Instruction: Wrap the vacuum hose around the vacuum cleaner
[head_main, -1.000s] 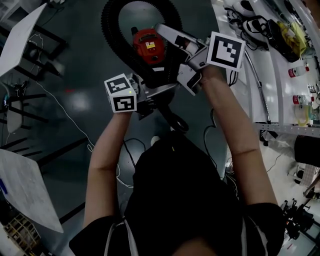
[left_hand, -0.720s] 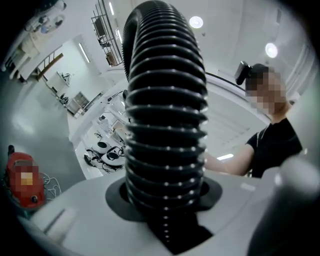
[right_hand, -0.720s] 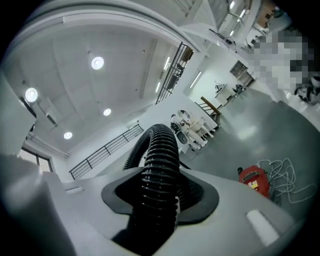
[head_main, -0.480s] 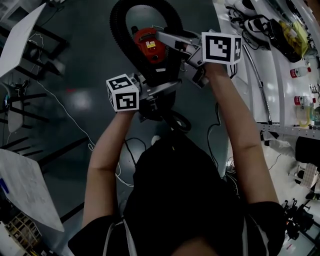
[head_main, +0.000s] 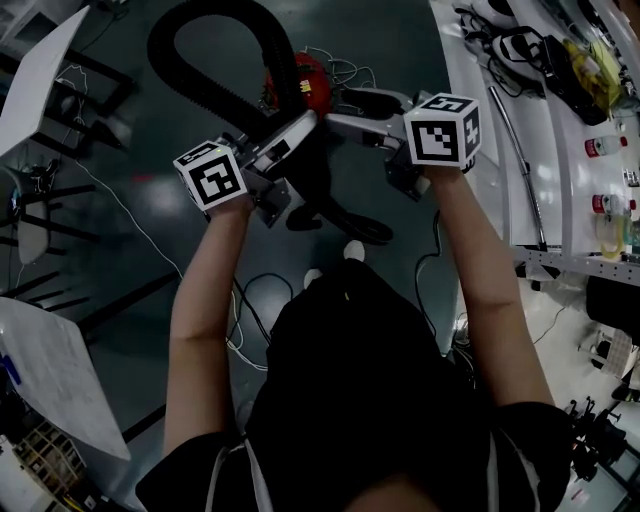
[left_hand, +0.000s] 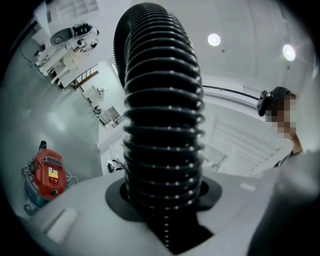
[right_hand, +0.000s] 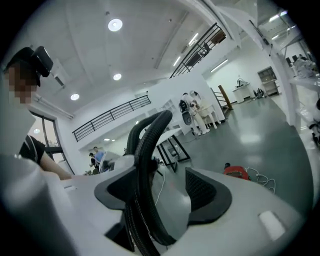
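Black vacuum hose is clamped by the fingers of the left gripper, forearm outstretched, gripper level. Fingers of the right gripper, just opening, stand spread around the hose.

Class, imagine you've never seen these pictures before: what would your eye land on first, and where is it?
The thick black ribbed vacuum hose dominates: clamped in the left gripper, it fills that gripper's view and loops across the top of the head view. Beside the loop, on the dark floor, sits the red vacuum cleaner. The right gripper has just been opening its jaws, with the hose against one pad only.
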